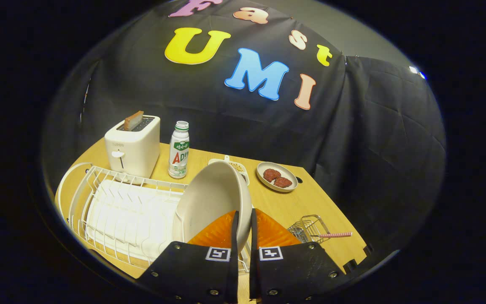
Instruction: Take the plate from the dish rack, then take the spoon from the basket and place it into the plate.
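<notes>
A: Where does the gripper [243, 219] stand?

B: Its two fingers are drawn close together and clamp the lower rim of the cream plate [209, 202], one finger on each face. The plate stands on edge, tilted, its hollow face turned toward the rack side.

A: And the plate relative to the dish rack?

B: It sits at the end of the white wire dish rack [120, 207] nearest the fingers, above the rack's white drip tray. Whether it rests on the wires cannot be told, since the fingers cover its lowest part.

A: The spoon?

B: To the other side of the fingers, a small wire basket [308, 228] stands on the wooden tabletop [310, 198]. The spoon [331, 234] lies in it, its pink checked handle sticking out over the basket's edge.

A: What lies beyond the plate?

B: A small dish [276, 176] with two dark red pieces in it, and just behind the plate's upper rim a white tray, mostly hidden. Farther back stands a milk bottle [179, 149] with a green cap, upright, and beside it a cream toaster [133, 145] with a slice of toast [133, 120] standing up in one slot. The toaster is just behind the dish rack.
</notes>
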`<state>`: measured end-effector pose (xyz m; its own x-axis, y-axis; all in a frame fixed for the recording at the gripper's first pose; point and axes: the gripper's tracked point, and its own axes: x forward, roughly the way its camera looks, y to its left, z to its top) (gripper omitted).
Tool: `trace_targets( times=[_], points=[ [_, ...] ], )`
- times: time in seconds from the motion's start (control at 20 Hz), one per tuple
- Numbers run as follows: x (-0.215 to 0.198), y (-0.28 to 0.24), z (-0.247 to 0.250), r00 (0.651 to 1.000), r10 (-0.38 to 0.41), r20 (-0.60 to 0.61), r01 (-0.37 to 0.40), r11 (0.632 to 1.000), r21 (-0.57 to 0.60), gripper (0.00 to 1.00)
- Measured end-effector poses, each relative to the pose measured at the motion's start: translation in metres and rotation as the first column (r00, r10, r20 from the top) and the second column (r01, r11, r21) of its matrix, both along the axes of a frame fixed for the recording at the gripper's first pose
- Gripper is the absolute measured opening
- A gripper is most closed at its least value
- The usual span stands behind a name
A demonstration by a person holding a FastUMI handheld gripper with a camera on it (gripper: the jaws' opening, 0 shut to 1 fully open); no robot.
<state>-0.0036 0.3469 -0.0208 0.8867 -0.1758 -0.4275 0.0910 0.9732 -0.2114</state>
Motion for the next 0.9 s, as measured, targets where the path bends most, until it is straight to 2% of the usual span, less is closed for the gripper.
trace_targets(
  times=[0.05,0.15,0.5,0.7,0.9],
  points=[
    [0.000,0.000,0.001,1.000,-0.027,-0.004,0.027,1.000,-0.014,0.10],
    [0.005,0.000,0.007,0.999,-0.043,-0.005,0.043,0.997,-0.064,0.01],
    [0.009,0.003,0.027,0.993,-0.116,0.012,0.115,0.961,-0.251,0.01],
    [0.013,0.023,0.044,0.996,-0.071,0.054,0.086,0.922,-0.378,0.01],
    [0.011,0.036,0.053,0.997,-0.011,0.076,0.048,0.865,-0.499,0.01]
  ],
)
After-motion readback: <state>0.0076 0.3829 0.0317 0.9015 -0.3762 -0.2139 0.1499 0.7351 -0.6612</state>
